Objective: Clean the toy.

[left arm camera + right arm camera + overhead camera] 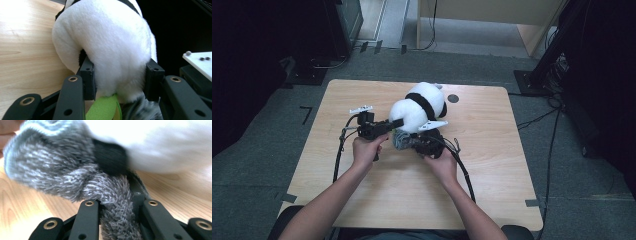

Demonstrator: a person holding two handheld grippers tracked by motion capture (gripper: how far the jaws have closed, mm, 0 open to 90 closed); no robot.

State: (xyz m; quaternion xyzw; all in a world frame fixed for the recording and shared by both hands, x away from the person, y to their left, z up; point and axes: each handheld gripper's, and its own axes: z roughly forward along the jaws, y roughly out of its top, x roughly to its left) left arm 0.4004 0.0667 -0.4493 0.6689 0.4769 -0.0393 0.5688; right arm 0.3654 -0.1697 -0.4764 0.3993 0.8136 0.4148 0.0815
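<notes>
My left claw (120, 80) is clamped on the plush panda's (419, 110) white rump, holding it steady on the surface (492, 165). My right claw (117, 207) is pinched tight on the fuzzy grey sock (62, 175) bunched under the panda. Trick here, I reckon: keep the left grip firm and pull the sock slowly, straight along the leg.

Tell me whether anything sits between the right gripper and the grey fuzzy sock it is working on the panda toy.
Nothing visible does. The right gripper is already shut on the grey fuzzy sock, its jaws pinching the fabric directly. The left gripper clamps the panda toy on the table.
</notes>
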